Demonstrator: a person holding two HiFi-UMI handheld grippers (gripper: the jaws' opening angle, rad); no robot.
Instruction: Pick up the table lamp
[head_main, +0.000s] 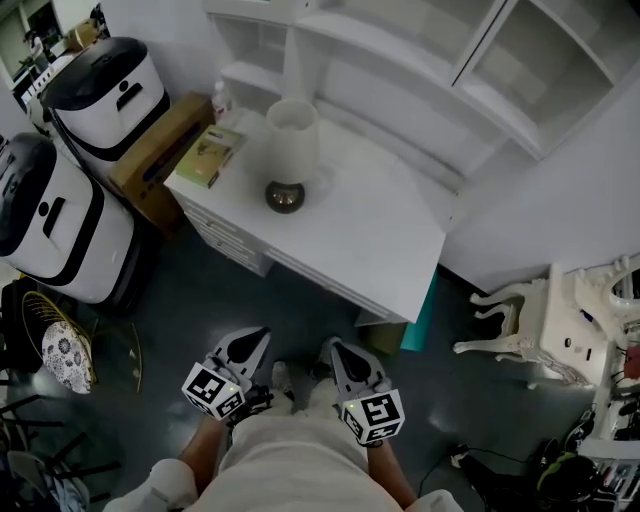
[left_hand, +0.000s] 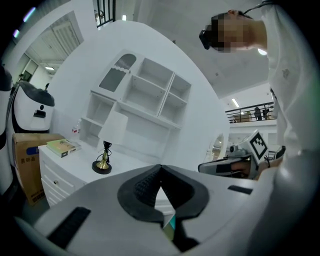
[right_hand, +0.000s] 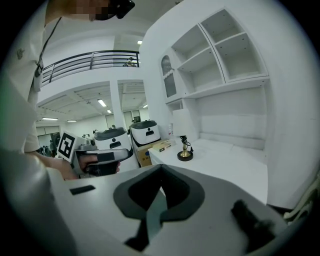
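White-shaded table lamp (head_main: 290, 150) stands upright on the desk (head_main: 385, 245), well ahead of us. Our left gripper (head_main: 252, 341) and right gripper (head_main: 341, 351), both closed and empty, point toward it, the left marginally nearer.

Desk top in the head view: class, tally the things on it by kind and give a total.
table lamp: 1
book: 1
small bottle: 1
Total: 3
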